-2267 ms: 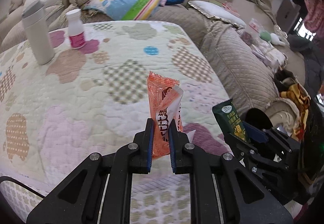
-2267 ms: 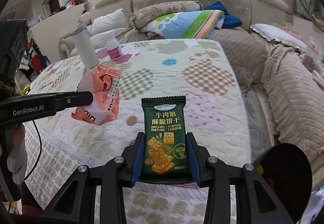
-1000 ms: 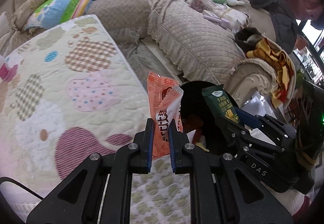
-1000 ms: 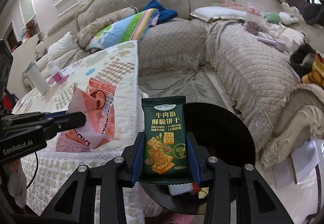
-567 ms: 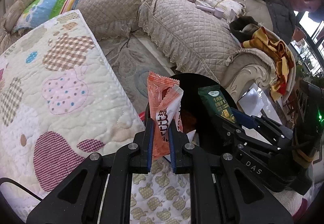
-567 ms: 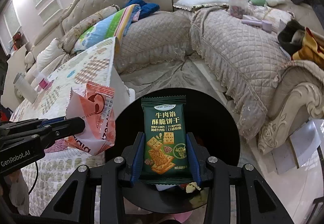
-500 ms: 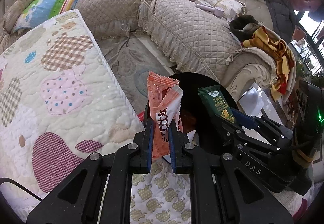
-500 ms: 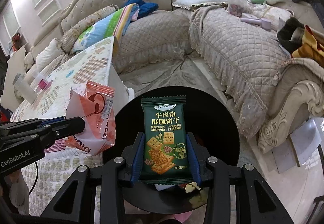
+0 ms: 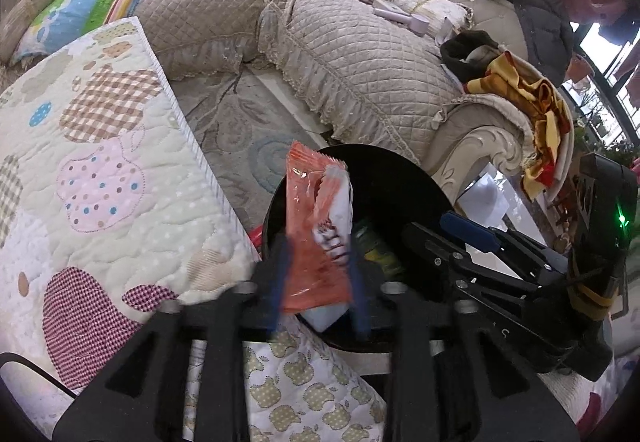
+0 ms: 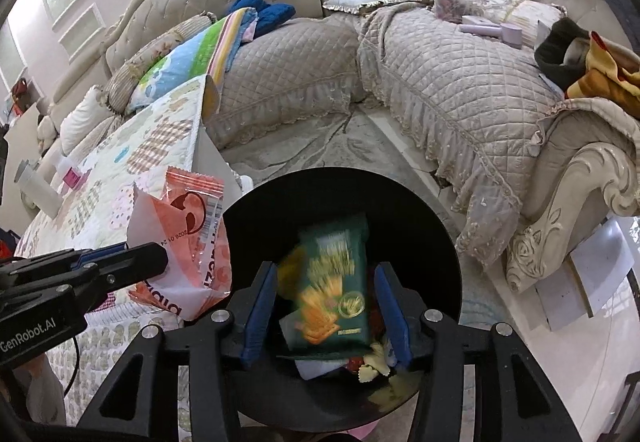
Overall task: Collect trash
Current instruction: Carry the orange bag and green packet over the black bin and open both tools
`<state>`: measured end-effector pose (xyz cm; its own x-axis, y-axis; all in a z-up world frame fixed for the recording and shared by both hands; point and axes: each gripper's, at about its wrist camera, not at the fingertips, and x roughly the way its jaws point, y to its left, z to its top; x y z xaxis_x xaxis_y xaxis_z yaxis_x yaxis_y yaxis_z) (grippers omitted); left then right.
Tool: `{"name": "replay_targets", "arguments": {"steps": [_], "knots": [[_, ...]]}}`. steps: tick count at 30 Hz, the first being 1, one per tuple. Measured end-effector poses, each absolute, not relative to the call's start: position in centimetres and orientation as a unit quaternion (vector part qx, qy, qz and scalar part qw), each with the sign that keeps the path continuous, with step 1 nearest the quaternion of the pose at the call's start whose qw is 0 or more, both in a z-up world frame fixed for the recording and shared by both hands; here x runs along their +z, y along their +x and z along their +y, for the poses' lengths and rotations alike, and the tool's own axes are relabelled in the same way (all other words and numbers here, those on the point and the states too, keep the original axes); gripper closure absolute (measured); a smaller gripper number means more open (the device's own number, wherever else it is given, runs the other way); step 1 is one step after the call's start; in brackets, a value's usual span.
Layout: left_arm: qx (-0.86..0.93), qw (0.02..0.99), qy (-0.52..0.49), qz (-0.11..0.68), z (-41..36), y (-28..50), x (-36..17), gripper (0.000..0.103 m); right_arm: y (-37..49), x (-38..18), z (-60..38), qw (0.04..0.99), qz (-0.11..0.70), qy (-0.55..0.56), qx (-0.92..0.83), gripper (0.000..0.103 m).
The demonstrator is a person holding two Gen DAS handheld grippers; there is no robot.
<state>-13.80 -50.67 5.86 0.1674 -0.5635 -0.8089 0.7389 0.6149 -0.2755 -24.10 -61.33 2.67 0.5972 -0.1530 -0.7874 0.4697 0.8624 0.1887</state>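
Both grippers hang over a black round trash bin (image 10: 432, 226), which also shows in the left wrist view (image 9: 400, 182). My right gripper (image 10: 326, 312) is open; the green cracker packet (image 10: 332, 282) is blurred between its spread fingers, free of the pads, falling onto trash in the bin. My left gripper (image 9: 318, 282) has its fingers spread and motion-blurred; the orange snack wrapper (image 9: 318, 230) stands between them, loose from the pads. The wrapper also shows in the right wrist view (image 10: 188, 242) at the left gripper's tip.
The quilted table cover (image 9: 100, 178) with apple patches lies left of the bin. A beige quilted sofa (image 10: 460, 82) wraps behind and to the right, with pillows, a blanket and clutter. A white bottle (image 10: 36, 186) stands on the far table end.
Both grippers have opened over the bin. The green packet has left the right pads and is dropping. The left fingers have spread away from the orange wrapper.
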Motion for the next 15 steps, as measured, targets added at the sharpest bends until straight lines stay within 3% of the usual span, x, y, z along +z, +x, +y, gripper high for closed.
{"name": "replay_targets", "arguments": {"steps": [2, 15], "knots": [[-0.429, 0.762, 0.085, 0.478, -50.4, -13.8, 6.0, 0.057, -24.3, 2.8, -61.3, 0.872, 0.411, 0.193, -0.180, 0.054], [-0.415, 0.798, 0.090, 0.428, -47.6, -15.0, 8.9, 0.055, -25.5, 5.2, -59.1, 0.885, 0.389, 0.179, -0.184, 0.054]]}}
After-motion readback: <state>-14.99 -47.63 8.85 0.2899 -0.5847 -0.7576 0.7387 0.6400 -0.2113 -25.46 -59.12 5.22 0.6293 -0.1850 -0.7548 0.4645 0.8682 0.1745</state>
